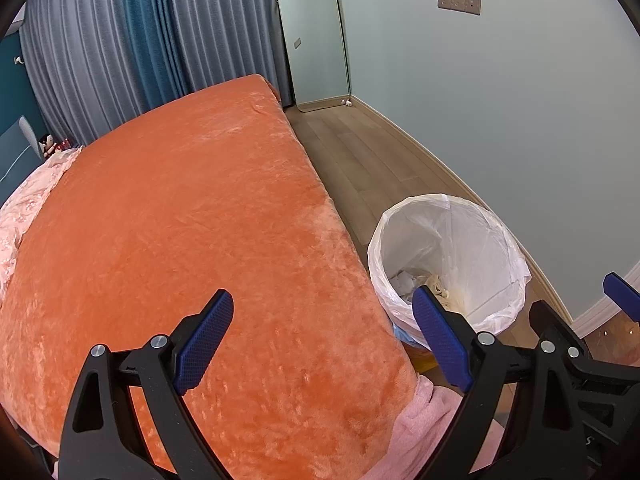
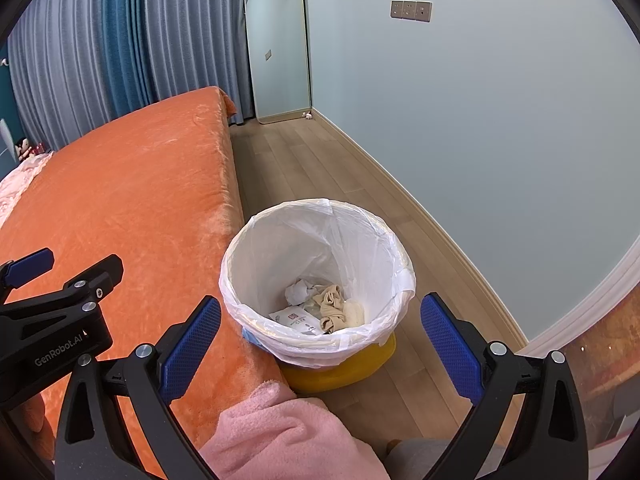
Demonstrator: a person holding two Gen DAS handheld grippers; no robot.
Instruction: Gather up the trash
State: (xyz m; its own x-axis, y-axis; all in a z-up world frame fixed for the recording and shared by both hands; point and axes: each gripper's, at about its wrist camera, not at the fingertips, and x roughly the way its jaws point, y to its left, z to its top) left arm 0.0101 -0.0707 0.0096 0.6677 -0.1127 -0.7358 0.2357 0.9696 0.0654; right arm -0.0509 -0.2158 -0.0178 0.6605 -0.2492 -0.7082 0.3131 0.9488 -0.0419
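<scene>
A yellow bin (image 2: pixel 340 368) with a white plastic liner (image 2: pixel 360 240) stands on the wood floor against the bed's side. Inside lie crumpled white paper (image 2: pixel 298 290), a beige cloth piece (image 2: pixel 332 306) and a white printed packet (image 2: pixel 296 320). My right gripper (image 2: pixel 320 304) is open and empty, held above the bin's near rim. My left gripper (image 1: pixel 322 300) is open and empty over the orange bed cover (image 1: pixel 180 220), to the left of the bin (image 1: pixel 448 248). Each gripper shows in the other's view: the left gripper (image 2: pixel 76 260) and the right gripper (image 1: pixel 580 300).
A pink fleece blanket (image 2: pixel 280 432) hangs at the bed's near corner. A standing mirror (image 2: pixel 278 48) leans in the far corner beside grey and blue curtains (image 1: pixel 120 40). Pale pink bedding (image 1: pixel 24 208) and a small doll (image 1: pixel 47 144) lie at the bed's far left. Wood floor (image 2: pixel 300 168) runs along the wall.
</scene>
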